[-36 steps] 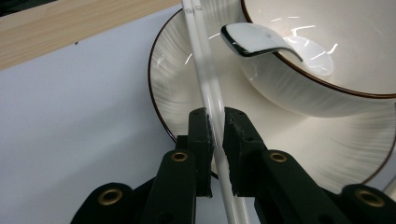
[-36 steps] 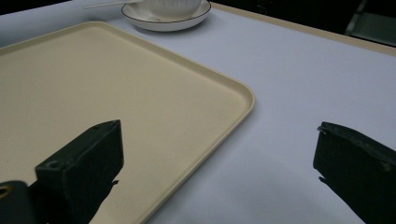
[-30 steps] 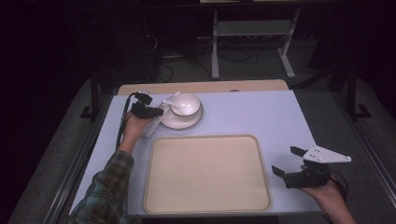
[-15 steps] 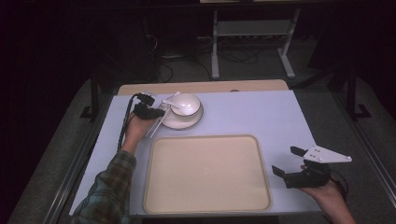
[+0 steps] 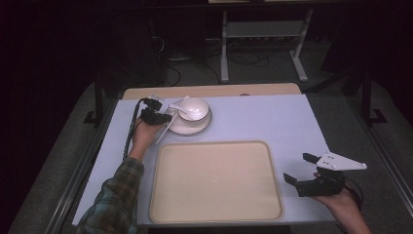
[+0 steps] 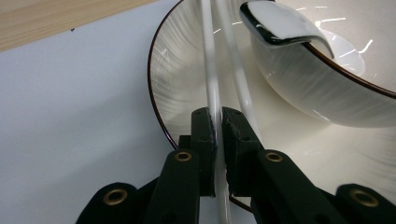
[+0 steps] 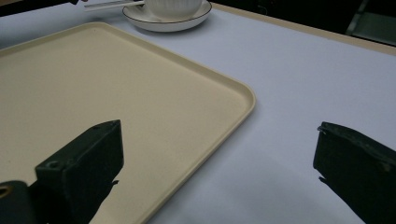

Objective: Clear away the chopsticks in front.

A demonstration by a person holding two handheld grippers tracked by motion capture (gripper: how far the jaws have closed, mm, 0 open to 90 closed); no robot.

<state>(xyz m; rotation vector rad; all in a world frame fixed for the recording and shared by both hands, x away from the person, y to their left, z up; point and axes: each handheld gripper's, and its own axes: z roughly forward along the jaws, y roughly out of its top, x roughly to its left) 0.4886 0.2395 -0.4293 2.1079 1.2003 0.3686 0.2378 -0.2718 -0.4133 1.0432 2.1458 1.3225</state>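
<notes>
Two chopsticks [image 6: 211, 70] on the plate [image 6: 187, 84]: our left claw [image 6: 218, 122] just closed, now pinching one. Lift looks next. Right claw [image 7: 217, 154] spread, idle beside the tray [image 7: 140, 93].

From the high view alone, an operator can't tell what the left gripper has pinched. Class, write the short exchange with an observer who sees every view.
Operator: Has the left gripper got both sticks?
Observer: No. Its jaws have just been closing and now pinch one chopstick over the plate. The second chopstick lies free beside them, outside the grip.
Operator: Is the spoon in the way?
Observer: No. It rests on the rim of the bowl, apart from the jaws.
</notes>
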